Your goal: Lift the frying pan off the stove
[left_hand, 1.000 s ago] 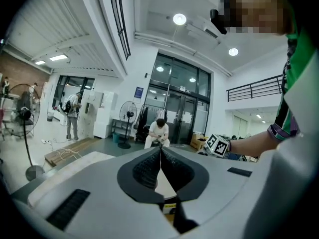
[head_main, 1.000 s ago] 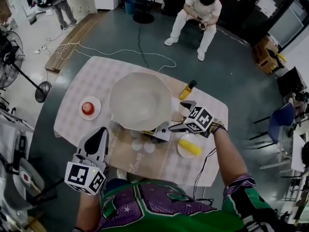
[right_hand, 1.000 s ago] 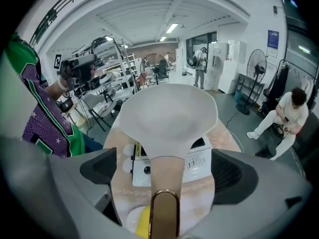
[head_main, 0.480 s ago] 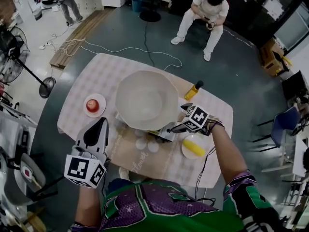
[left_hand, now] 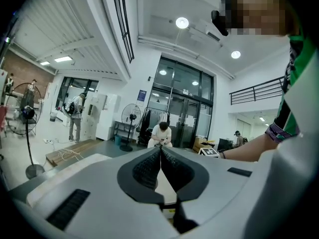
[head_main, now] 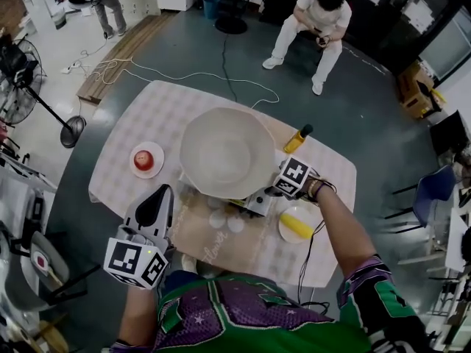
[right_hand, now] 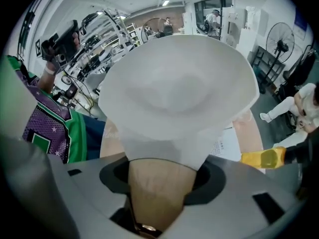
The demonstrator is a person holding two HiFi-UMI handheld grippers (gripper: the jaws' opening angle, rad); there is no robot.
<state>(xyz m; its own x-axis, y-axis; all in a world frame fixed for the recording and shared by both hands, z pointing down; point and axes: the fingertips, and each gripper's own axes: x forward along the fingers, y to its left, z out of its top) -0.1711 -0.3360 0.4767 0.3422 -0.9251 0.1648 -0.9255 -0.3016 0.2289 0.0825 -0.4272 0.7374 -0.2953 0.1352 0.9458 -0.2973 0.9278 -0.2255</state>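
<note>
Pan [head_main: 227,151] mid-table [head_main: 158,116]; bottle [head_main: 297,138] right; plate [head_main: 134,166] left.

Seated person [head_main: 313,17], yellow bottle [head_main: 296,139], standing floor fan [head_main: 73,132]

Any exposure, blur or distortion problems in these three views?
Head view: sharp, evenly lit, edges bent by the wide lens. Right gripper view: heavy fisheye; the frying pan looks washed out near-white, its wooden handle close and soft. Left gripper view: fisheye, ceiling lamp glares.

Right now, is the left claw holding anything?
No, the left claw is closed pad to pad, with nothing between its jaws.
</note>
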